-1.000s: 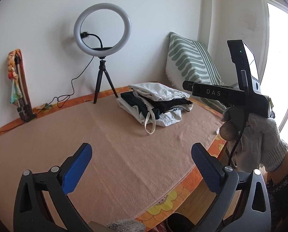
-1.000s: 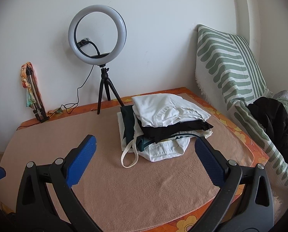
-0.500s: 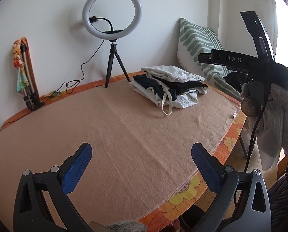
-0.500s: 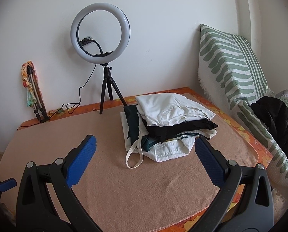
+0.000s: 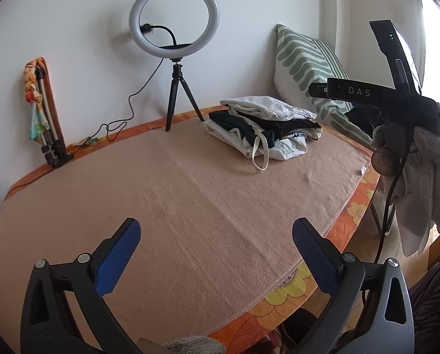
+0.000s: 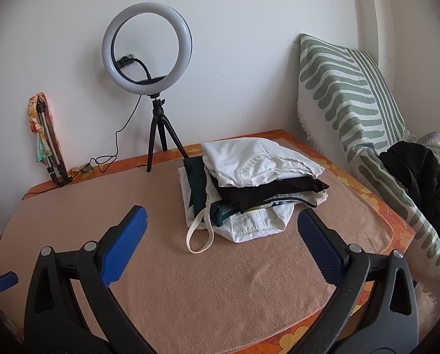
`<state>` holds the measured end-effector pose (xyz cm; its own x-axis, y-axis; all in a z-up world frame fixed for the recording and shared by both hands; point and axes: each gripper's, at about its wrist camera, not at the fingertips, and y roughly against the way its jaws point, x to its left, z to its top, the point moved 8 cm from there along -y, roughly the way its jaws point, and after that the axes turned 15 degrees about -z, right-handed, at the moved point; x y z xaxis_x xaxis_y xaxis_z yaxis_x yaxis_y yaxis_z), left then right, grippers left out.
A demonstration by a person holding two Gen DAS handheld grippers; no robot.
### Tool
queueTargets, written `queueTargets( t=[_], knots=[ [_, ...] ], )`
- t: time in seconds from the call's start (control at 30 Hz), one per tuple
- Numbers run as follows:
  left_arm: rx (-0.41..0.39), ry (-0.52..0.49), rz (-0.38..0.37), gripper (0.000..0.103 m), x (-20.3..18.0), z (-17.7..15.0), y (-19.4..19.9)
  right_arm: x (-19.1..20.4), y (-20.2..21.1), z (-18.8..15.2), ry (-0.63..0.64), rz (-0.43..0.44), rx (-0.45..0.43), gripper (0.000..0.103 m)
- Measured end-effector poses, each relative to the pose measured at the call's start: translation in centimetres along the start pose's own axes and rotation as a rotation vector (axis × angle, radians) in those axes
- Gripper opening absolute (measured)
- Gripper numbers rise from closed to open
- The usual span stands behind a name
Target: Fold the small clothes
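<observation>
A stack of folded small clothes [image 6: 251,188], white, black and dark green, lies at the back right of the tan-covered table [image 6: 226,289]; a white strap loop hangs off its front. It also shows in the left wrist view [image 5: 264,129]. My right gripper [image 6: 220,244] is open and empty, hovering just in front of the stack. My left gripper [image 5: 214,253] is open and empty over the table's near part, well short of the stack. The right gripper's body and the gloved hand show at the right of the left wrist view [image 5: 397,103].
A ring light on a tripod [image 6: 152,88] stands at the back by the wall, its cable trailing left. A folded tripod with a colourful cloth [image 6: 47,147] leans at the back left. A green striped cushion [image 6: 350,94] and dark clothing [image 6: 420,174] lie right of the table.
The left gripper has pulled back and swung left, so the stack looks farther away and more to the right. The right gripper has crept slightly closer to the stack. Both stay open.
</observation>
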<state>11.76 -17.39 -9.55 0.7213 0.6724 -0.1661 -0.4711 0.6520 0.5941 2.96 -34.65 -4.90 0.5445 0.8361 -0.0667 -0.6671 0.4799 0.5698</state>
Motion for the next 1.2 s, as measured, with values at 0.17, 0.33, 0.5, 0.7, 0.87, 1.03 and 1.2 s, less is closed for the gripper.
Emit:
queueTargets(
  t=[0.17, 0.33, 0.5, 0.7, 0.87, 1.03, 1.2],
  knots=[
    [-0.006, -0.004, 0.01, 0.102, 0.0, 0.0, 0.3, 0.0, -0.4, -0.5, 0.016, -0.004, 0.01, 0.103],
    [-0.01, -0.006, 0.01, 0.102, 0.1, 0.0, 0.5, 0.0, -0.4, -0.7, 0.017, -0.004, 0.01, 0.103],
    [-0.007, -0.007, 0.008, 0.102, 0.1, 0.0, 0.5, 0.1, -0.3, -0.7, 0.018, -0.006, 0.01, 0.103],
    [-0.017, -0.007, 0.01, 0.102, 0.1, 0.1, 0.7, 0.2, -0.5, -0.8, 0.021, 0.006, 0.012, 0.103],
    [-0.023, -0.01, 0.007, 0.102, 0.1, 0.3, 1.0, 0.5, -0.5, -1.0, 0.035, 0.017, 0.009, 0.103],
    [-0.02, -0.008, 0.001, 0.102, 0.1, 0.2, 1.0, 0.8, -0.5, -0.8, 0.038, 0.023, 0.01, 0.103],
    [-0.026, -0.012, 0.0, 0.102, 0.0, 0.2, 1.2, 0.8, -0.5, -0.8, 0.04, 0.023, 0.01, 0.103]
  ],
)
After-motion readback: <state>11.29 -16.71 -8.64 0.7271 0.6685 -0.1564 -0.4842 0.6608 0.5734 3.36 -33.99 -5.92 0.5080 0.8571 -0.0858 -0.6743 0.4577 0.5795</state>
